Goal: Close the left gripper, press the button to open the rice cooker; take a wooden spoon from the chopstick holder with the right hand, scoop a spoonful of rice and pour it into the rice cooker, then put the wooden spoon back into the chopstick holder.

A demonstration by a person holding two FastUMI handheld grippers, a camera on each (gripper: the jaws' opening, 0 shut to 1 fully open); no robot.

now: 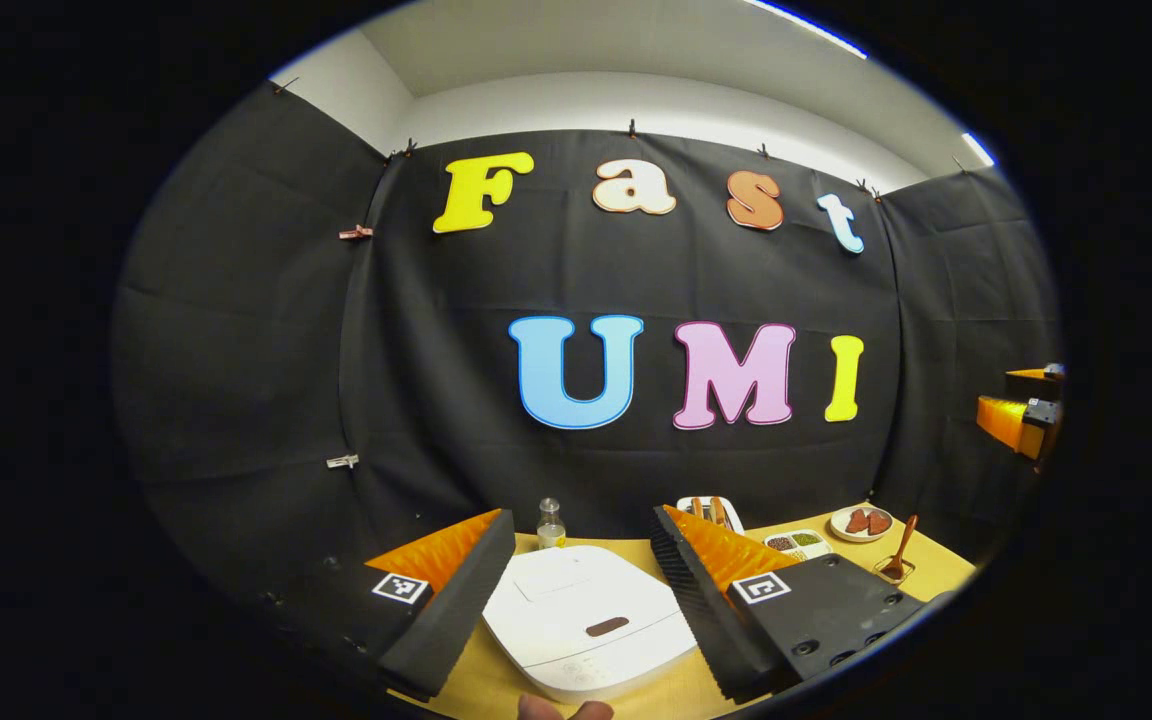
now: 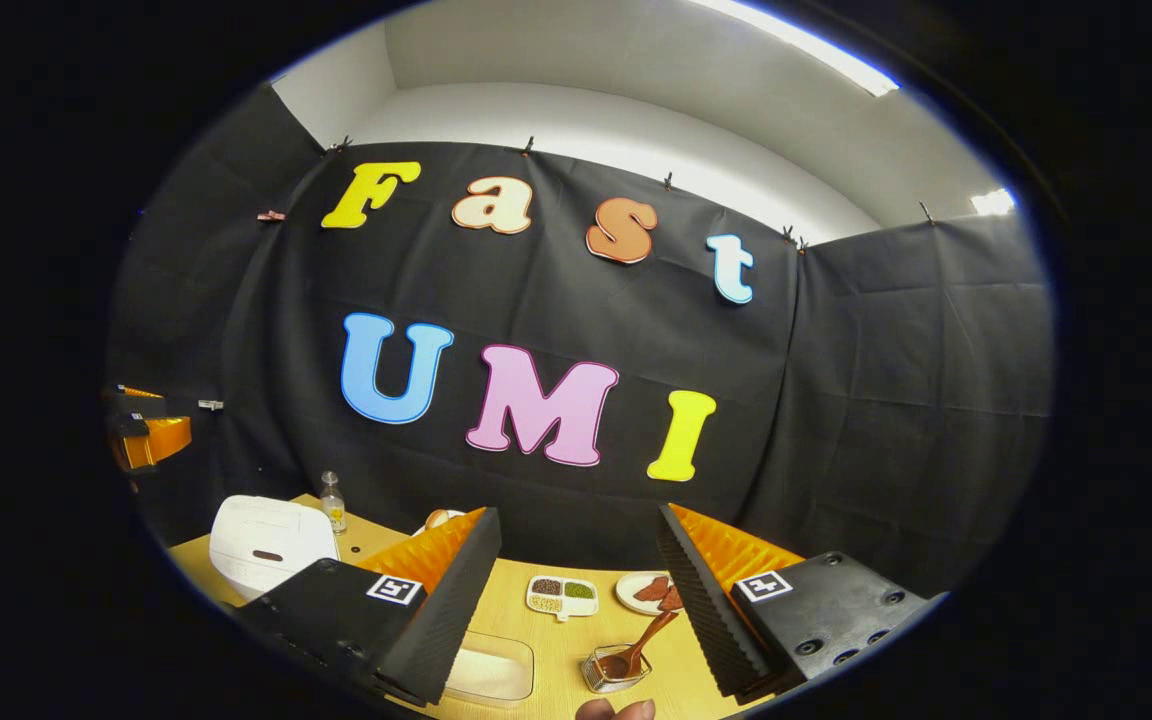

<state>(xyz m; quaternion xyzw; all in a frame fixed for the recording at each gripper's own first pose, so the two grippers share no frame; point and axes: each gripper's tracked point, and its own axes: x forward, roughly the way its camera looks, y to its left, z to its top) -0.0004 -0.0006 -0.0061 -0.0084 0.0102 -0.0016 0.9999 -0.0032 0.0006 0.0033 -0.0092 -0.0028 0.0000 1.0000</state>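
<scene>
two hand-held grippers raised, both spread, rice cooker lid down

left hand-held gripper [image 1: 576, 600]: fingers wide apart, gripping nothing. white rice cooker [image 1: 586, 620] lies just ahead between them on the yellow surface [image 1: 936, 570], lid closed. small bottle [image 1: 550, 524] beyond it.

right hand-held gripper [image 2: 576, 610]: fingers wide apart, gripping nothing. wooden spoon [image 2: 636, 650] stands tilted in the wire chopstick holder [image 2: 614, 672], just ahead between the fingers. clear rice container [image 2: 486, 672] beside its left finger. divided dish [image 2: 561, 595] and plate [image 2: 641, 592] farther ahead.
</scene>
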